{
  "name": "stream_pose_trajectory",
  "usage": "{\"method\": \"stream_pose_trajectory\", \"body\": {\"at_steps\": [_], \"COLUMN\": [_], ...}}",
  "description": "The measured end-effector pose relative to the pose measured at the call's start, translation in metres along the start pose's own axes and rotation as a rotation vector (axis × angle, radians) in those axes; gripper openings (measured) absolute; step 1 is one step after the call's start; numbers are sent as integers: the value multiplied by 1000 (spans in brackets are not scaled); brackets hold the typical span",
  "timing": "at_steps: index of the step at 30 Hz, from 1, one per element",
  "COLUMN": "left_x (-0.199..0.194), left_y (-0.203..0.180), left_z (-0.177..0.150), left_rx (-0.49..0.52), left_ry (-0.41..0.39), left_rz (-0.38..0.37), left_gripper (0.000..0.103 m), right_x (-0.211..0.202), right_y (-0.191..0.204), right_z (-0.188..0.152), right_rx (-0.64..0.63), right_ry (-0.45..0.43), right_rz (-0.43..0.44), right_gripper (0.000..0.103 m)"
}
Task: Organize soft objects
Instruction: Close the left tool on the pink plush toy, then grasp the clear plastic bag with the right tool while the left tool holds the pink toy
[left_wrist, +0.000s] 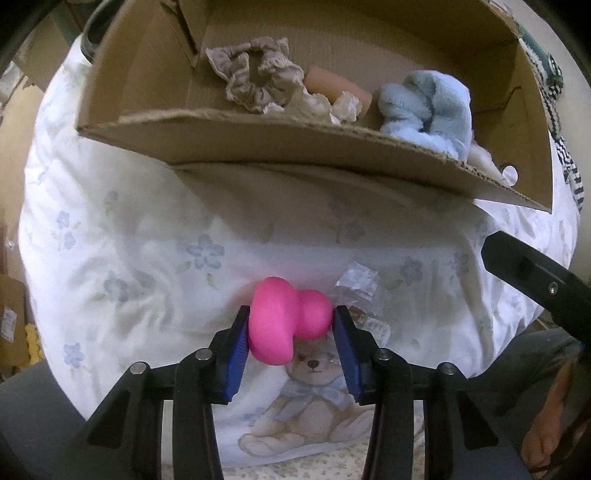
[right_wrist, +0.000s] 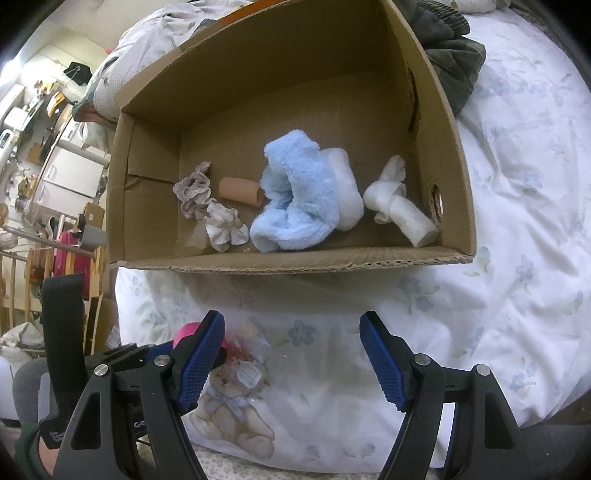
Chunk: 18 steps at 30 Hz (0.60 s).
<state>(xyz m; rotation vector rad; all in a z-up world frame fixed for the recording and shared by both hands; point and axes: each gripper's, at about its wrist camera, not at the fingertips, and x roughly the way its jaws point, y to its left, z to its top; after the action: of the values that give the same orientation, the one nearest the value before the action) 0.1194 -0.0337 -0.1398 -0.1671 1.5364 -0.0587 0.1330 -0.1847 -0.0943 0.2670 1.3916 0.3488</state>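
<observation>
Several soft things already lie in the cardboard box (left_wrist: 258, 144): a beige scrunchie (left_wrist: 255, 79) and a blue fleece (left_wrist: 428, 107). From the left wrist, my left gripper (left_wrist: 290, 326) clamps the pink squishy toy (left_wrist: 286, 319) above the bedspread (left_wrist: 147, 221), near its front edge. From the right wrist, my right gripper (right_wrist: 291, 354) hangs spread and empty; I judge the pink toy remains to box.

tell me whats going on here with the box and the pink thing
A person is sorting soft items into a cardboard box on a bed. The left gripper is clamped on a pink squishy toy just in front of the box, not yet inside. The right gripper is open and holds nothing. A blue fluffy sock, scrunchies and a white cloth roll already lie in the box.
</observation>
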Motion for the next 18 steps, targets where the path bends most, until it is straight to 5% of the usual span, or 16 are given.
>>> {"method": "stream_pose_trajectory", "body": {"at_steps": [8,18], "left_x": [-46,-60], "left_y": [34,60], "left_z": [4,13], "left_rx": [-72,-138], "left_ry": [-166,-173], "left_rz": [68,64], "left_gripper": [40,40], "right_x": [3,54], "right_y": [-1,43], "right_z": [-3,-22], "right_rx": [-7,-211], "right_ry": [22,199], "right_rz": [13,13], "right_gripper": [80,80]}}
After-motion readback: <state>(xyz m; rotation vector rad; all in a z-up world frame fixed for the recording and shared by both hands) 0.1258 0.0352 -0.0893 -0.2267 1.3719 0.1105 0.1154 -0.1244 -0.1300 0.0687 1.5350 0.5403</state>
